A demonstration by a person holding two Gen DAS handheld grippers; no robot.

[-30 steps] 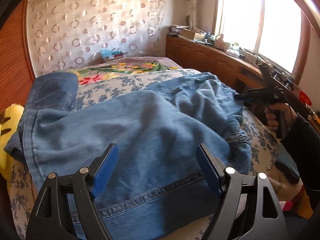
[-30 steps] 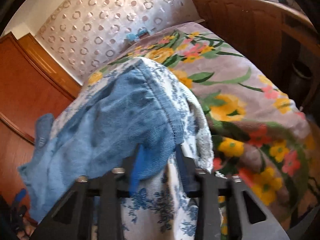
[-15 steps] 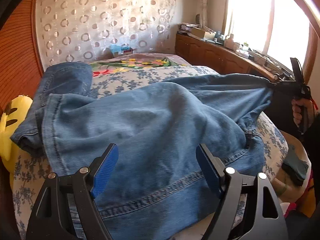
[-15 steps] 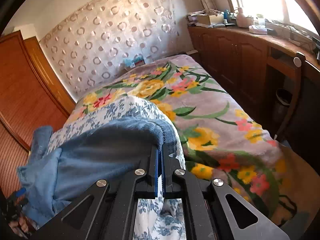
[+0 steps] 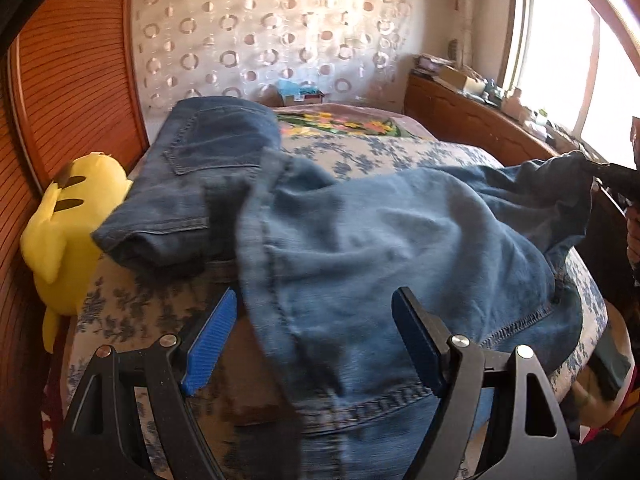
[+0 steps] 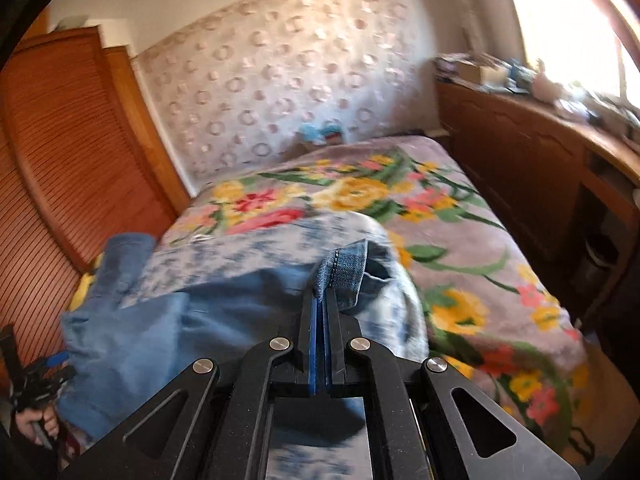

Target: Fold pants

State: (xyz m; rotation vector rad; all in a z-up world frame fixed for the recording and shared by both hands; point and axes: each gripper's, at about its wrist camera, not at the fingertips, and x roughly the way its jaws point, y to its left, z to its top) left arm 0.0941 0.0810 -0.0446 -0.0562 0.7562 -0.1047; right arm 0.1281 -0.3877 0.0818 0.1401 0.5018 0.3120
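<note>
Light blue jeans (image 5: 392, 256) lie spread over the bed, one end lifted to the right. My right gripper (image 6: 323, 300) is shut on a hem of the jeans (image 6: 344, 272) and holds it above the bed; it also shows at the right edge of the left wrist view (image 5: 596, 174). My left gripper (image 5: 316, 332) is open, its blue pads on either side of the jeans' near edge, holding nothing. It shows small at the lower left of the right wrist view (image 6: 36, 380).
A darker folded pair of jeans (image 5: 200, 168) lies at the far left of the bed. A yellow plush toy (image 5: 68, 220) sits against the wooden wall. A floral blanket (image 6: 420, 216) covers the far bed. A wooden cabinet (image 6: 532, 160) runs along the right.
My right gripper has pulled the jeans' hem further right and up, dragging the light jeans off the left side. The darker folded pair and bedsheet at left are now uncovered.
</note>
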